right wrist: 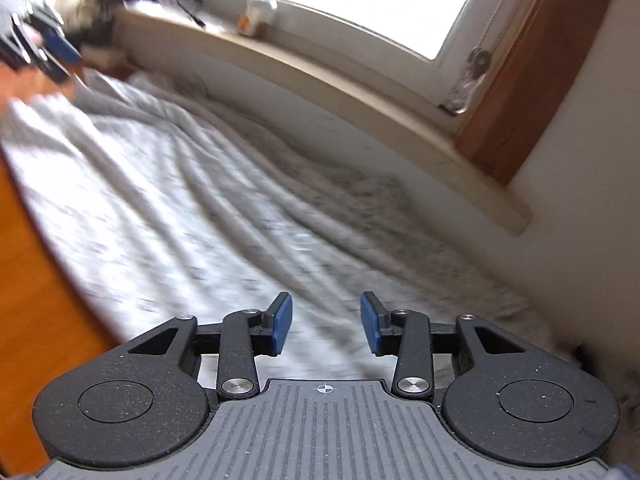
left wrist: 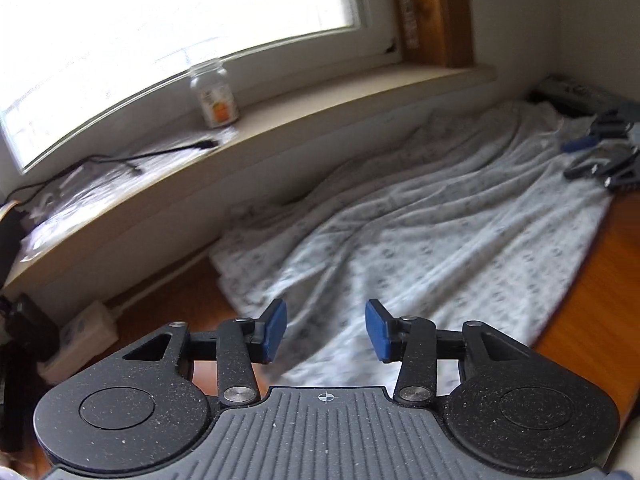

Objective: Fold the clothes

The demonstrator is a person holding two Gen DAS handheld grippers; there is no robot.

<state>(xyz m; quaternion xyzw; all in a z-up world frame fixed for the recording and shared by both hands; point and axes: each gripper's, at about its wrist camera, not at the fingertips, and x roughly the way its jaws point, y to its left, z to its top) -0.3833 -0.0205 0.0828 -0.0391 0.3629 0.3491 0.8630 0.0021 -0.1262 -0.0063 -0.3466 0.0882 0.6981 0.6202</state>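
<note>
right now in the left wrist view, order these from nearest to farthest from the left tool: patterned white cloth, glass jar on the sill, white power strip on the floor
From the left tool:
1. Patterned white cloth, just ahead, under the fingers.
2. White power strip, low left on the floor.
3. Clear glass jar, far back on the windowsill.

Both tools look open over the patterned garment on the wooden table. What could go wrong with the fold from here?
1. Neither the left tool nor the right tool holds the garment, so the fold just laid may slacken.
2. The cloth is ridged with long wrinkles; folding again could trap them.
3. Its far edge bunches against the wall under the windowsill, so a regrasp there may pinch extra layers.
</note>
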